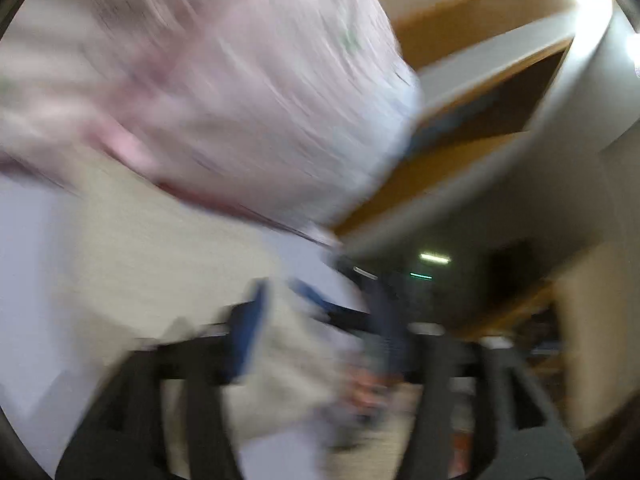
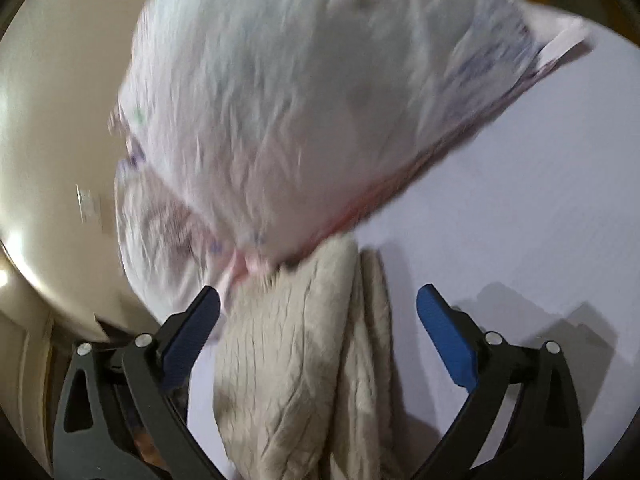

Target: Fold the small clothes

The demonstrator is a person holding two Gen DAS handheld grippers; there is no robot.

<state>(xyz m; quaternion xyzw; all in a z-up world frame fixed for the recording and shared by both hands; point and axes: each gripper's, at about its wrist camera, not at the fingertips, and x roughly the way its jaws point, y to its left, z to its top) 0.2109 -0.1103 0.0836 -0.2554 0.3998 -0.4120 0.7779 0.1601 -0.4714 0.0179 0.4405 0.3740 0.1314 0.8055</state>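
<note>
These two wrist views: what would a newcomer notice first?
A pale pink printed garment fills the upper part of both views, blurred. Below it, a beige ribbed cloth lies on the white table, between the open fingers of the right gripper.

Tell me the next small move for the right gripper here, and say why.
Probably lower the right gripper onto the beige ribbed knit garment and close. Its jaws stand wide open with nothing between the blue pads; the beige cloth lies crumpled on the white table directly between them, and the pale pink printed garment overlaps its far end. The left view is too blurred to judge.
</note>
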